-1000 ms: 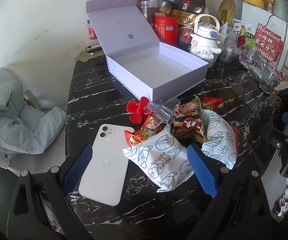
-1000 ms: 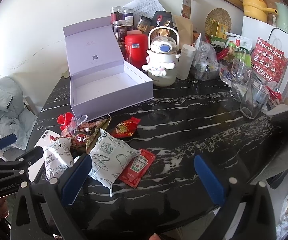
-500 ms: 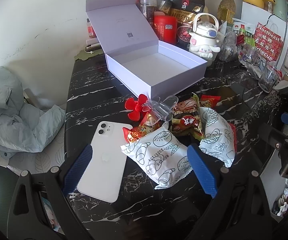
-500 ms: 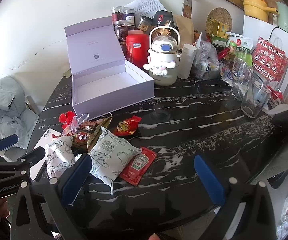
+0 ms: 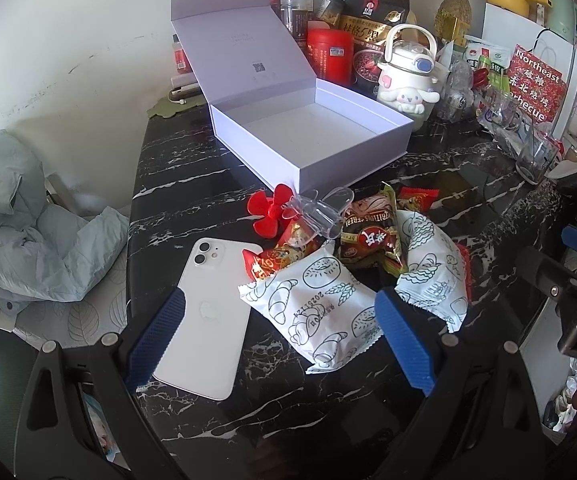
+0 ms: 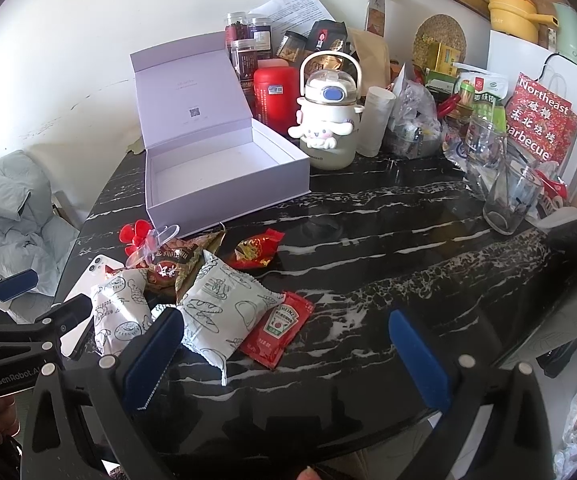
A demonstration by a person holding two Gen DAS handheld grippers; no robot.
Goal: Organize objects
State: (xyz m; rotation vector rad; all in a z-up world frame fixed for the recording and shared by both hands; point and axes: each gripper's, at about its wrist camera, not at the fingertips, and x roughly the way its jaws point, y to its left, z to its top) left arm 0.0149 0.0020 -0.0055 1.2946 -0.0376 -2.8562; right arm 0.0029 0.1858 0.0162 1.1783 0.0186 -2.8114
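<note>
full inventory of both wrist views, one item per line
gift box: 1, lilac, open and empty, table rear
phone: 1, white, face down, left of snacks
bread packets: 2, white, printed, table front
brown snack packet: 1, between bread packets
red candy packets: 2, near box
ketchup sachet: 1, red, beside right bread packet
fan: 1, red blades, clear body
bottle: 1, white cartoon, right of box
canister: 1, red, behind box
glass: 1, clear, right
left gripper: open
right gripper: open
</note>
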